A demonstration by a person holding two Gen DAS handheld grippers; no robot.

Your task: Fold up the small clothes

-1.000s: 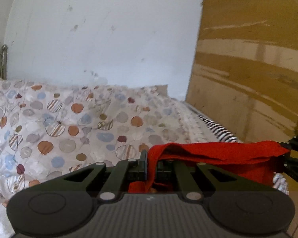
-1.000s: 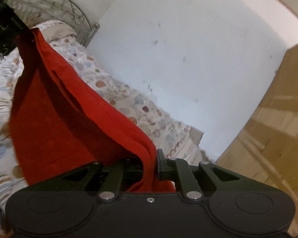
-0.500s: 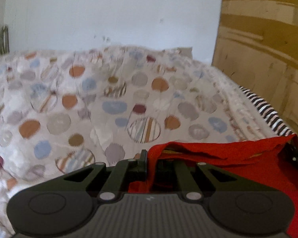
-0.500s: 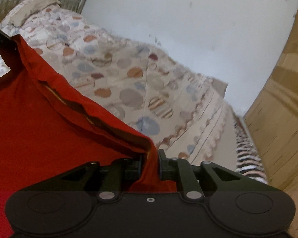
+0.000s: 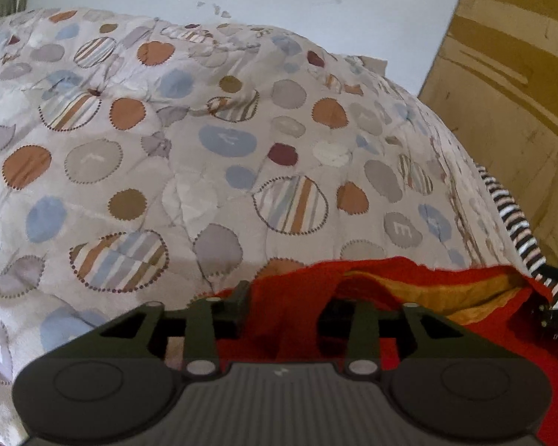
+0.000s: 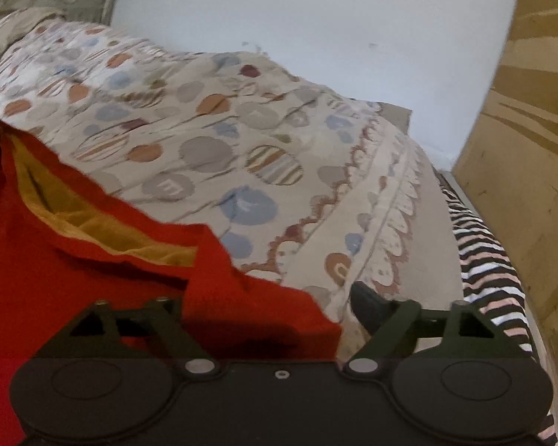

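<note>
Both grippers' jaws have just been opened: left gripper (image 5: 284,310) approx half apart w/ red garment (image 5: 290,319) bunched loosely between; right gripper (image 6: 275,308) spread wide, cloth draped over its left finger, unpinched. Garment is laid on spotted bedspread (image 5: 204,141)

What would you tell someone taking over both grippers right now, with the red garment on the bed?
Left gripper: jaws have just been opening, partly apart, red garment bunched between them, apparently no longer pinched.
Right gripper: jaws have just been opening, now wide; the garment's corner lies loose over the left finger.
Garment: down on the patterned quilt, top edge gaping and showing its yellow lining.
Done: garment laid on the bed and let go.
Left: pull clear, flatten the edge, continue folding.
</note>
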